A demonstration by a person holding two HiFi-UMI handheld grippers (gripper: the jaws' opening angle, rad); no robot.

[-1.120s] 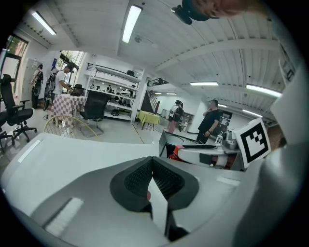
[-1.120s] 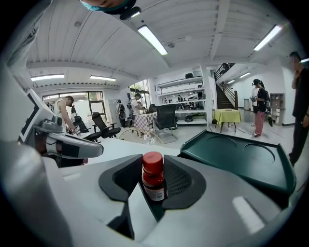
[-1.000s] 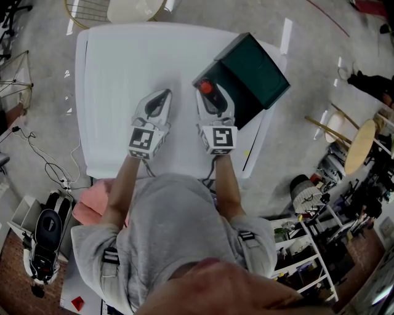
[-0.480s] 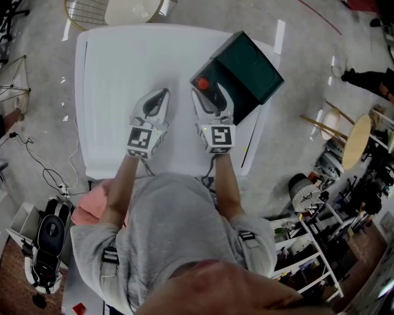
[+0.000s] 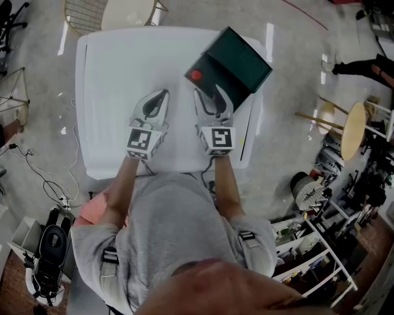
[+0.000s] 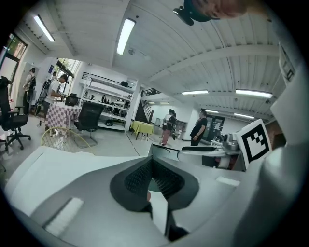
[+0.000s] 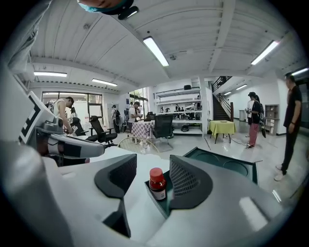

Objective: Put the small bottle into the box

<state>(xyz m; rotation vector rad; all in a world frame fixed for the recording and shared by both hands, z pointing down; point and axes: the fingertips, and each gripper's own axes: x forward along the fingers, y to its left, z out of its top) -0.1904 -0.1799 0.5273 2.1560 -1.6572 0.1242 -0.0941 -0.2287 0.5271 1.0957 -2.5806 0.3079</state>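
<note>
The small bottle with a red cap stands upright in the near-left corner of the open dark green box at the white table's far right. My right gripper sits just short of it, on my side. In the right gripper view the bottle stands beyond the fingertips, inside the box, and touches neither pad. The right gripper's jaws are apart and closing, with nothing between them. My left gripper rests over the table's middle; its pads meet with nothing held.
A round wire-frame table stands beyond the table's far edge. A wooden stool and shelves of clutter are to the right. Several people stand far off in the room.
My right gripper has let go of the bottle and drawn back toward me, leaving it standing in the box. The left gripper has stayed where it was.
</note>
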